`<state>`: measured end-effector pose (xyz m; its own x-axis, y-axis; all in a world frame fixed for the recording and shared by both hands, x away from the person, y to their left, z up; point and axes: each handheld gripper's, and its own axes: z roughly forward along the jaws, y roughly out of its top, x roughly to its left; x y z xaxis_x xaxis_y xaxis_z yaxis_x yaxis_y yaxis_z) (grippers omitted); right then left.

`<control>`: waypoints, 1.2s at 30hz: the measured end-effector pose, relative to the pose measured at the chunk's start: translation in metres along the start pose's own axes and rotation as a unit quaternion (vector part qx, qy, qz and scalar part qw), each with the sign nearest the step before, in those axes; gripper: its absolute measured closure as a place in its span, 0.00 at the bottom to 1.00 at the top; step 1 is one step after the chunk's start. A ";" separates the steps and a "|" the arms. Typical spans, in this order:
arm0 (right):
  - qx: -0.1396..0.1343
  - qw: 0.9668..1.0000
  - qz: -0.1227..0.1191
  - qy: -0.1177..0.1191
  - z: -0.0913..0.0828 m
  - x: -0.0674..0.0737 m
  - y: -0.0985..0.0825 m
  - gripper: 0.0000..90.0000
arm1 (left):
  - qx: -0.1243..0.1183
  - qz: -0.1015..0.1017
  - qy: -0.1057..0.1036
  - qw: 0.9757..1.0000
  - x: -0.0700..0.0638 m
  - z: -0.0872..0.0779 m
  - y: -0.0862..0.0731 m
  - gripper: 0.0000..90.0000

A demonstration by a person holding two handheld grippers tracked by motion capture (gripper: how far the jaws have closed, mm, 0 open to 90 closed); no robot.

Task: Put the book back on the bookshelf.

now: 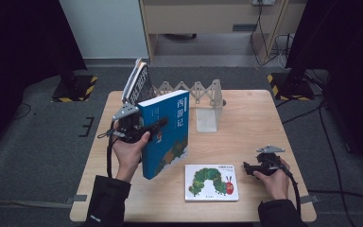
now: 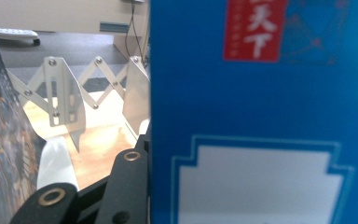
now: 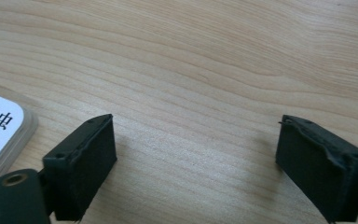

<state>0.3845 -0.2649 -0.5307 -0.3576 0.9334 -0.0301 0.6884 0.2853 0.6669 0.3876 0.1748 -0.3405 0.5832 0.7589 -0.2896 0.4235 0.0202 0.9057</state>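
blue book (image 1: 164, 132) stands clamped in the left gripper (image 1: 152, 127) fingers beside the metal rack (image 1: 203, 101) holding a dark book (image 1: 138, 82); right gripper (image 1: 246, 168) fingers released.

We see the high view evenly lit from above: the table (image 1: 246, 101) is bright, while the floor around it is dim and both far corners sink into black. Shadows under the blue book (image 1: 163, 132) and the white book (image 1: 211, 183) are short and soft. The picture is slightly soft throughout, with no glare. In the left gripper view the blue book's cover is close and blurred, and the rack (image 2: 81, 93) beyond it is sharper. In the right gripper view the wood grain is crisp, the near jaws are soft, and faint shadows fall beside them.
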 end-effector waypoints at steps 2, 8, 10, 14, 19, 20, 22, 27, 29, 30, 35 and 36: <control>-0.001 1.000 0.003 0.000 0.001 -0.001 -0.001 0.10 | -0.001 0.003 0.008 1.000 0.002 0.005 0.005 0.68; -0.021 1.000 0.020 0.007 0.002 -0.004 -0.007 0.06 | 0.004 0.006 0.035 0.999 0.006 0.025 0.014 0.68; -0.025 0.999 0.020 0.007 0.003 -0.004 -0.008 0.06 | 0.003 0.004 0.038 0.999 0.010 0.032 0.016 0.68; -0.031 0.999 0.018 0.008 0.003 -0.005 -0.009 0.05 | 0.002 -0.005 0.039 0.999 0.015 0.044 0.021 0.68; -0.030 0.999 0.019 0.009 0.004 -0.004 -0.009 0.04 | -0.002 -0.005 0.051 0.999 0.016 0.055 0.025 0.68; -0.030 0.999 0.019 0.009 0.004 -0.004 -0.009 0.04 | 0.001 -0.004 0.052 0.999 0.016 0.057 0.025 0.68; -0.030 0.999 0.018 0.009 0.004 -0.004 -0.009 0.04 | 0.006 -0.005 0.053 0.999 0.017 0.061 0.027 0.68; -0.031 0.999 0.018 0.008 0.004 -0.004 -0.009 0.04 | -0.003 -0.011 0.062 0.998 0.021 0.071 0.033 0.68; -0.031 0.999 0.018 0.008 0.004 -0.004 -0.009 0.04 | -0.005 -0.011 0.067 0.998 0.022 0.076 0.038 0.68; -0.031 0.999 0.018 0.008 0.004 -0.004 -0.009 0.04 | -0.005 -0.011 0.068 0.998 0.022 0.077 0.040 0.68; -0.031 0.999 0.018 0.008 0.004 -0.004 -0.009 0.04 | -0.006 -0.015 0.077 0.997 0.028 0.090 0.049 0.68; -0.031 0.999 0.017 0.008 0.004 -0.004 -0.009 0.04 | -0.006 -0.016 0.080 0.997 0.030 0.093 0.050 0.68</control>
<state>0.3823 -0.2708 -0.5392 -0.3449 0.9386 0.0062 0.6606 0.2380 0.7120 0.4903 0.1380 -0.3324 0.4513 0.8519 -0.2657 0.4304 0.0530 0.9011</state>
